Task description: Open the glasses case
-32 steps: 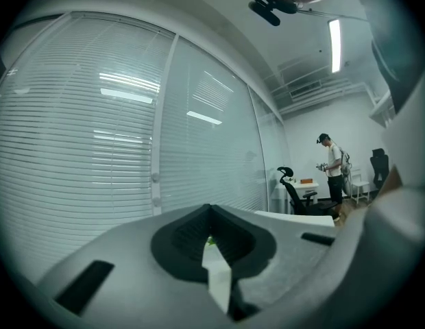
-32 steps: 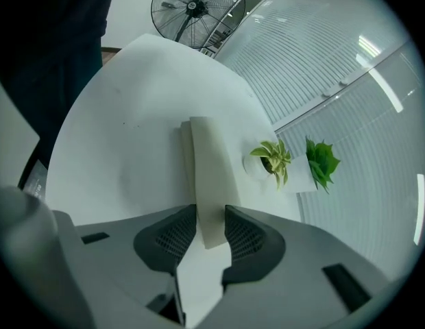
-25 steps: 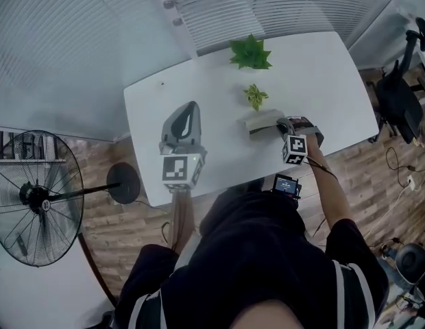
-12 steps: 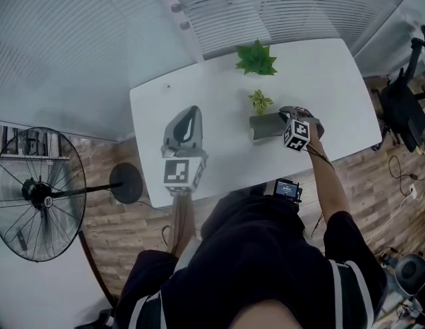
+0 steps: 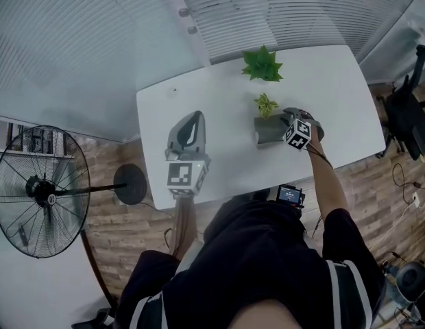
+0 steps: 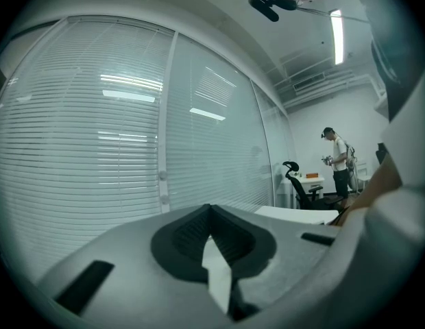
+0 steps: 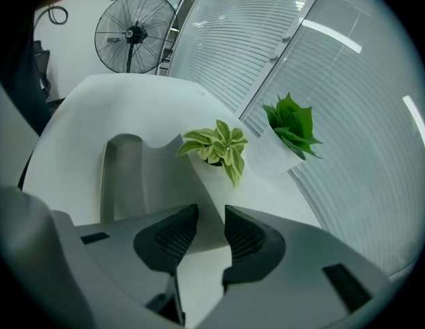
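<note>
Right gripper (image 7: 211, 212) tilts down over the near end of the glasses case (image 7: 123, 177), which lies on the white table (image 5: 212, 101) just beside a small potted plant (image 7: 216, 146). Its jaws are opening, with the case's edge in the gap and the pads off it. Our left gripper (image 6: 211, 208) hangs closed and empty, well apart from the case. We judge the lid not yet lifted, so the opening itself remains.

1. No word, brand or number can be read in any view.
2. Only black-and-white square patterns are borne by the left marker cube (image 5: 184, 175) and the right marker cube (image 5: 297, 133).
3. The content of the small lit screen (image 5: 289, 195) cannot be made out.
</note>
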Motion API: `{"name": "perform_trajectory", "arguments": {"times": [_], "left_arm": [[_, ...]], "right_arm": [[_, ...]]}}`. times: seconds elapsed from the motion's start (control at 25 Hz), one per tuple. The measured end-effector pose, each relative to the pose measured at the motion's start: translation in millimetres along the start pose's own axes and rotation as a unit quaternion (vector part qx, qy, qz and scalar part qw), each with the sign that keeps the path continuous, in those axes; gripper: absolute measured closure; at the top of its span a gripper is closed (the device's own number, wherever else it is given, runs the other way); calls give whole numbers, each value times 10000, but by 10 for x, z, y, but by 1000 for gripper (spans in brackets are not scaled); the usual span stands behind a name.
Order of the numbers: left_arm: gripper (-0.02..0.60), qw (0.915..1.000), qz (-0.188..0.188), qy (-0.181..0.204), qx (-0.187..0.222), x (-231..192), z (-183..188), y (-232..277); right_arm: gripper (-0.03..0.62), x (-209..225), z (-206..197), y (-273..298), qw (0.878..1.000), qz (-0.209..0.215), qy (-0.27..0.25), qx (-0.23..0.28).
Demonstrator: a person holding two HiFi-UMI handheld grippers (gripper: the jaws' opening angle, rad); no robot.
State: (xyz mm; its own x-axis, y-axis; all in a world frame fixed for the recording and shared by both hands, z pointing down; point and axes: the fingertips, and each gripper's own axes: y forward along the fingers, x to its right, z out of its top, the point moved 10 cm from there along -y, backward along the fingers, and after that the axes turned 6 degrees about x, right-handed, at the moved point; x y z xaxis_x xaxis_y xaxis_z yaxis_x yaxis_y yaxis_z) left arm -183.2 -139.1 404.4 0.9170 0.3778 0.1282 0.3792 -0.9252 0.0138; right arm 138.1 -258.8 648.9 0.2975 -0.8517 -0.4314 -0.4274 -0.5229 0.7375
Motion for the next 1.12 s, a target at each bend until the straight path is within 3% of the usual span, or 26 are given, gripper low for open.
{"name": "perform_trajectory", "arguments": {"times": [0.2,0.48,0.64,0.76,0.84,0.88,1.0,1.12], "left_arm": [[581,10000,-10,32,-2,4,8,-21],[581,10000,-1,52,33,-35,2,-15],[581,9999,-68,13,119,-17,19,23],[581,9997,-150,12,179,4,19,90],[581,9996,-195,0,222,31,29,123],[581,9995,-224,0,238,52,44,136],[581,9990,-337,29,277,131,85,165],[581,9984,-461,74,308,217,149,159]], "right_arm": [[453,9,-63,87,9999,-5,165,14],[464,51,-23,-27,9995,-63,302,119],[461,122,81,-404,9973,-499,286,451],[461,236,191,-785,9888,-1009,637,901],[461,301,268,-1093,9717,-1356,1252,1473],[467,324,316,-1264,9571,-1517,1643,1841],[543,366,496,-1820,9044,-2013,2494,2816],[574,342,693,-2392,8472,-2414,3107,3570]]}}
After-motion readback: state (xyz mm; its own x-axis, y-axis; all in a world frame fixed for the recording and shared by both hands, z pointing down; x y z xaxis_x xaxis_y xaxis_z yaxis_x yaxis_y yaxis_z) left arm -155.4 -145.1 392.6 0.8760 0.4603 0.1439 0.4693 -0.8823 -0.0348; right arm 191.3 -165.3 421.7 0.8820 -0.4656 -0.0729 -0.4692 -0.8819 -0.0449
